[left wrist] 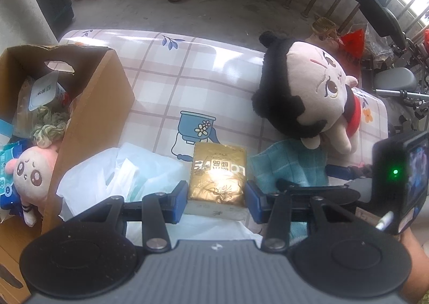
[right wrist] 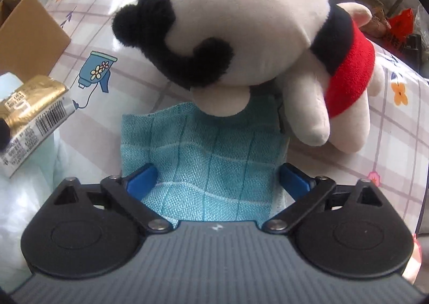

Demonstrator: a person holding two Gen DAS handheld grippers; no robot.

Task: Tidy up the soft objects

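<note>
Left wrist view shows your left gripper (left wrist: pixel 216 198) squeezing the gold pack (left wrist: pixel 218 174), its bottom hidden, while your right gripper (right wrist: pixel 218 179) stands wide open holding nothing over the blue cloth (right wrist: pixel 206 159), whose top hides under the doll (right wrist: pixel 249 33).

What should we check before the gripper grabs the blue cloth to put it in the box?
1. Right gripper open wide enough: ok, its jaws stand apart on either side of the blue cloth.
2. Cloth free to lift: not ok, the black-haired doll rests its head on the cloth's far edge.
3. Left gripper out of the way: ok, it holds the gold packet beside the cloth.
4. Room in the cardboard box: cannot tell, a pink doll and packets already lie inside.
5. Pads touching the cloth: cannot tell.
</note>
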